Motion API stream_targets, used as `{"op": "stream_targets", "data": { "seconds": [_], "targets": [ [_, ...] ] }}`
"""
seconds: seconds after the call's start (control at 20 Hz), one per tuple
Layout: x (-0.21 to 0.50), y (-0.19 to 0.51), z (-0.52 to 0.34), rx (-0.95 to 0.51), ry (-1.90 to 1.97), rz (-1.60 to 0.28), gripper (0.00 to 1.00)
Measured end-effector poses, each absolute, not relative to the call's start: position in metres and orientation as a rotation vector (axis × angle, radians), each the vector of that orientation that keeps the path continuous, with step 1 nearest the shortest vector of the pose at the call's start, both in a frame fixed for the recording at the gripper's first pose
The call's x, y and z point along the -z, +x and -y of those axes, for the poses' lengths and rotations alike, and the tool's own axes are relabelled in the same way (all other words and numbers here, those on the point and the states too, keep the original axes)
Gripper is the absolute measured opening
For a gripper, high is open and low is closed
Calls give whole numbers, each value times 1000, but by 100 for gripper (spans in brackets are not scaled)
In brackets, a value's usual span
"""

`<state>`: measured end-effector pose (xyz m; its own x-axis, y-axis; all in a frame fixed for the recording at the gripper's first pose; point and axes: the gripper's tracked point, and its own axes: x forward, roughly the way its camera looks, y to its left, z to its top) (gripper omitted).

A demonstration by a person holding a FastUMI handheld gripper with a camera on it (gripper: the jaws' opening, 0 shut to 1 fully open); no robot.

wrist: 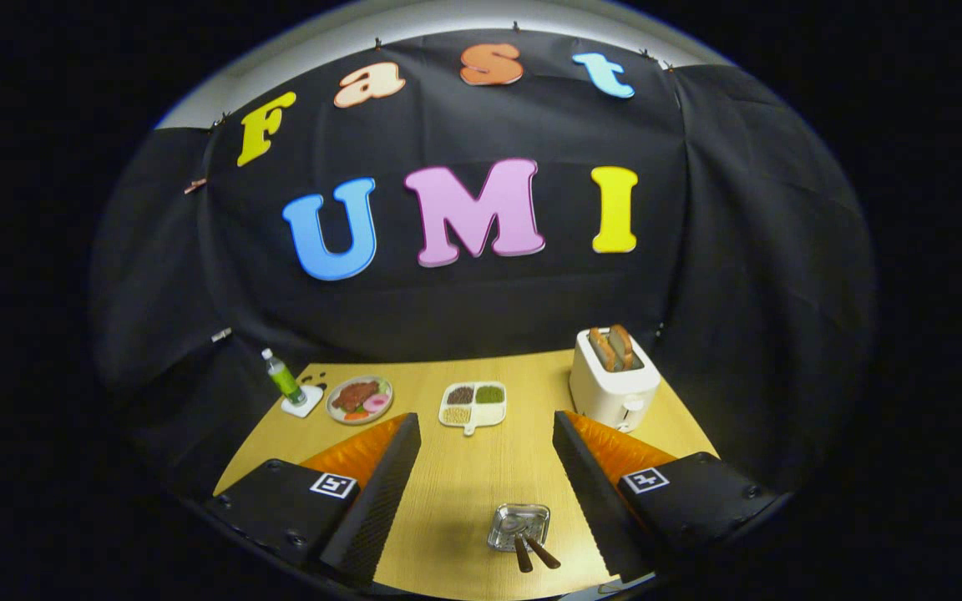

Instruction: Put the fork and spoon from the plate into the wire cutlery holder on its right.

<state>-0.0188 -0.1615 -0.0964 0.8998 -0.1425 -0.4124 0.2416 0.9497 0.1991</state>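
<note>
The gripper (487,492) hangs above the wooden table (464,467) with fingers spread wide, holding nothing. Between them, nearer the right finger, a small metal plate (518,526) carries two brown-handled utensils (534,553), presumably fork and spoon. In my judgement this is the approach: descend and close on one handle.

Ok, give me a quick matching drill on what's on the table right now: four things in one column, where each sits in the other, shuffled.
Things:
1. toaster
2. small metal plate
3. green bottle
4. divided dish

Places:
A. between the open fingers of the gripper, two brown utensil handles sticking out of it
B. far corner beyond the right finger, bread slices in its slots
C. on a white coaster, beside the round plate of food
D. mid-table, well beyond the fingers

Pairs: 1-B, 2-A, 3-C, 4-D
</note>
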Motion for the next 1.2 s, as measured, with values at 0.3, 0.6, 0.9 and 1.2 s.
{"op": "stream_targets", "data": {
  "seconds": [0.3, 0.6, 0.9, 1.2],
  "targets": [
    [29, -24, 173, 245, 104, -234, 99],
    [-1, -19, 171, 214, 22, -163, 97],
    [9, -14, 179, 183, 24, -175, 98],
    [16, -5, 186, 119, 51, -170, 98]
  ]
}}
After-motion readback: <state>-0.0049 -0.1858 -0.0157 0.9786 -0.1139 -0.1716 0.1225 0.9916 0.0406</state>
